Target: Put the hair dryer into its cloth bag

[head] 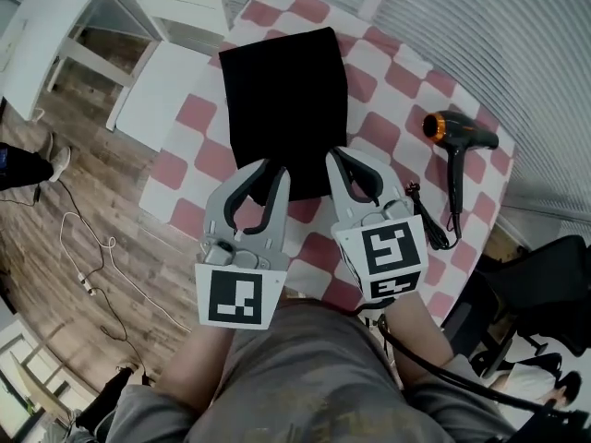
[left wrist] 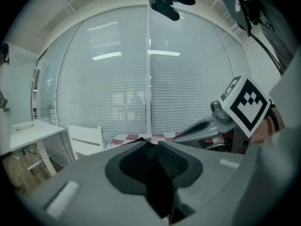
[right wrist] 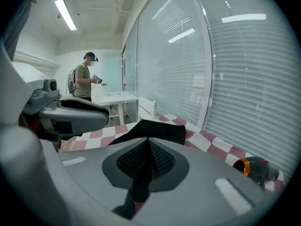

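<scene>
Looking down through the head view, I see the table (head: pixel 388 67) with its pink-and-white check cloth filling the middle and right of the frame. Wood floor (head: pixel 55 155) and a white chair (head: pixel 162 90) sit at the upper left.

The black cloth bag (head: pixel 284 109) lies flat in the centre of the table, its near edge toward the bottom of the frame. Both tools meet it there.

The left gripper (head: pixel 271 175) sits at the bag's lower left corner. In its own view the fingers (left wrist: pixel 174 163) are clenched on a fold of black fabric that runs down between the pads.

The right gripper (head: pixel 355 169) sits at the lower right corner, just beside the left one. Its fingers (right wrist: pixel 129 161) are likewise pinched on the bag's edge, with a dark strip of cloth hanging below them. The rest of the bag (right wrist: pixel 157 128) stretches away over the checks.

The hair dryer (head: pixel 457 137) lies on the table at the right of the frame, apart from the bag. It is black with an orange ring at the nozzle, and its handle points toward the bottom of the frame. It shows at the lower right edge of the right gripper view (right wrist: pixel 256 168). Its black cord (head: pixel 434 224) is bunched just below the handle, near the right gripper.
</scene>
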{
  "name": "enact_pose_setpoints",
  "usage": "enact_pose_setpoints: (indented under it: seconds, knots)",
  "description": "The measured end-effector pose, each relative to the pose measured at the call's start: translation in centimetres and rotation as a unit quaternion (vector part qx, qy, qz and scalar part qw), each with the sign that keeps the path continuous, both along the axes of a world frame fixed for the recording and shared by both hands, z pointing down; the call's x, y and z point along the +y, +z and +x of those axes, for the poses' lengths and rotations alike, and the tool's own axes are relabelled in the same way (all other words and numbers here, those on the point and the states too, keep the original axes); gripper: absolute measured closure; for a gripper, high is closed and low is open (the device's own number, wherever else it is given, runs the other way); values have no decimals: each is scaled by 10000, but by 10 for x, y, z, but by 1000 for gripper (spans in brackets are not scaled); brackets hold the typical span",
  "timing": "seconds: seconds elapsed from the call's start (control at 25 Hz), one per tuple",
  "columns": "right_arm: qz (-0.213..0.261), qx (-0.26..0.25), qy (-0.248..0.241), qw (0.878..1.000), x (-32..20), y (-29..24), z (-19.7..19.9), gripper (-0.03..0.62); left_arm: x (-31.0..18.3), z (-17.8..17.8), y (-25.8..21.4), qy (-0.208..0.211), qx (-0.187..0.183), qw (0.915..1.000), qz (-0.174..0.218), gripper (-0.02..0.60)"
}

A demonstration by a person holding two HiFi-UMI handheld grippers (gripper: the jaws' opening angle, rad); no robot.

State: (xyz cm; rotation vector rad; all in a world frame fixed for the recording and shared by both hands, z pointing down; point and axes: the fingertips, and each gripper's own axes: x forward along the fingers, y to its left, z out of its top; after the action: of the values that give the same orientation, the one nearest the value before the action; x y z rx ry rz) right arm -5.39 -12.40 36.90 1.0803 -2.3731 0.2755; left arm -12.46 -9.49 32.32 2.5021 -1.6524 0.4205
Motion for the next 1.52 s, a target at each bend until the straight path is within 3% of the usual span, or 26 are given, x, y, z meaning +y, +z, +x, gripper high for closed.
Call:
enact_pose_setpoints:
  seconds: [0.12, 0.28, 0.64, 0.72, 0.8, 0.88, 1.2, 1.52]
  knots:
    - [215, -59, -64, 9997, -5, -17, -2, 562, 4, 12, 4, 377, -418, 9983, -154, 457]
    - [341, -117, -106, 9993, -9, -30, -8, 563, 5, 26, 16, 525, -534, 9965, -358, 408]
    - [346, -114, -112, 9993, -10, -29, -11, 562, -12, 29, 47, 548, -1012, 9905, -753, 399]
    - [322, -115, -98, 9994, -10, -26, -10, 562, -14, 28, 51, 545, -1134, 9888, -799, 423]
    - [300, -127, -72, 9994, -10, -25, -10, 562, -16, 29, 51, 590, -1221, 9877, -784, 515]
    - [275, -172, -21, 9995, -11, -24, -10, 562, -16, 31, 48, 661, -1259, 9867, -787, 557]
    - [434, -345, 421, 9976, -8, -37, 23, 500, -25, 28, 33, 772, -1351, 9841, -851, 558]
    - [598, -250, 1169, 9910, 13, -58, 90, 502, -25, 26, 21, 818, -1356, 9834, -886, 557]
